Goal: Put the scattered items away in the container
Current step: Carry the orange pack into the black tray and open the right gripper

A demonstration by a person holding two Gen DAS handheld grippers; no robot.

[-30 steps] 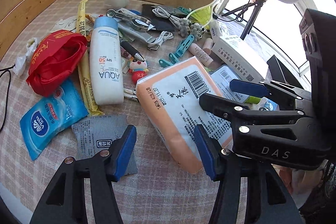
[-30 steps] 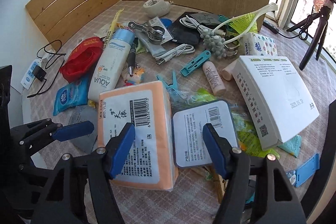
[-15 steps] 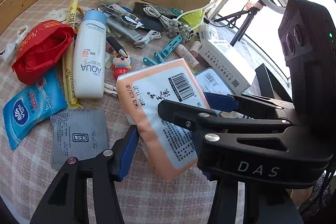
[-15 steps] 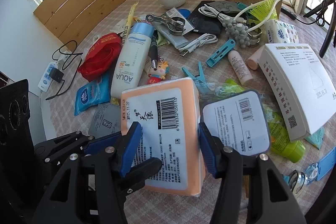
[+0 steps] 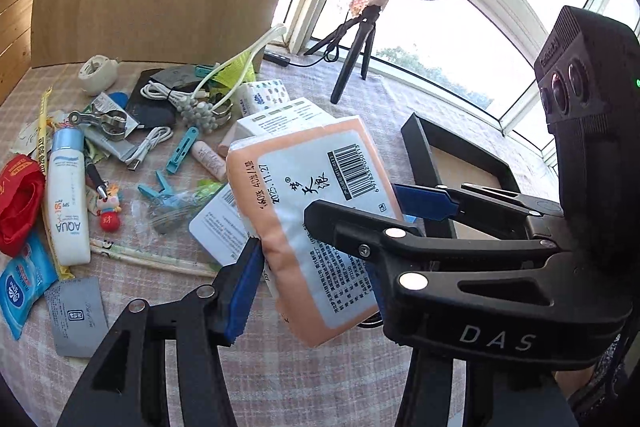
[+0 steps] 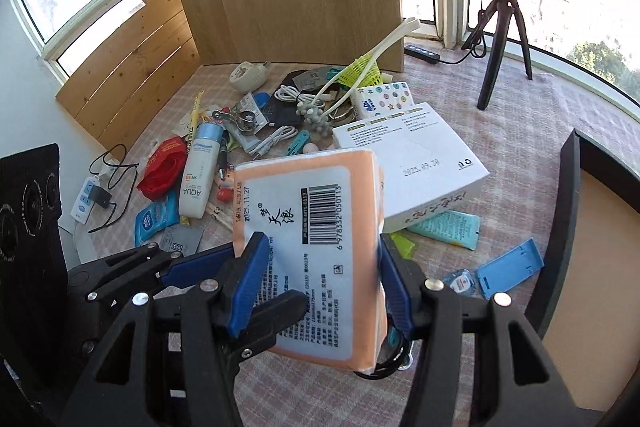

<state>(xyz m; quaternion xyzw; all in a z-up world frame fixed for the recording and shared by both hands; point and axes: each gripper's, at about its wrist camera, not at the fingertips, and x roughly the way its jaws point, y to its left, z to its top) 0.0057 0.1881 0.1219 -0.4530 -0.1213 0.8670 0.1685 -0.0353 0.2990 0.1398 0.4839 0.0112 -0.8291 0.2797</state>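
Clearly soft and light, the tissue pack [image 6: 320, 247] hung above the desk [image 6: 520, 131], near the black container [image 6: 568, 211]. Both the left tongs [image 5: 316, 275] and right tongs [image 6: 320, 279] pinched its dented sides; a low, gentle grip looked safest.

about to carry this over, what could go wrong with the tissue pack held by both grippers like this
The soft orange tissue pack is pinched by the left gripper and the right gripper together; if the hands drift apart it may twist or slip. It hangs over the clutter, so a drop could knock the white box. The black container has a raised rim that the pack could catch on.
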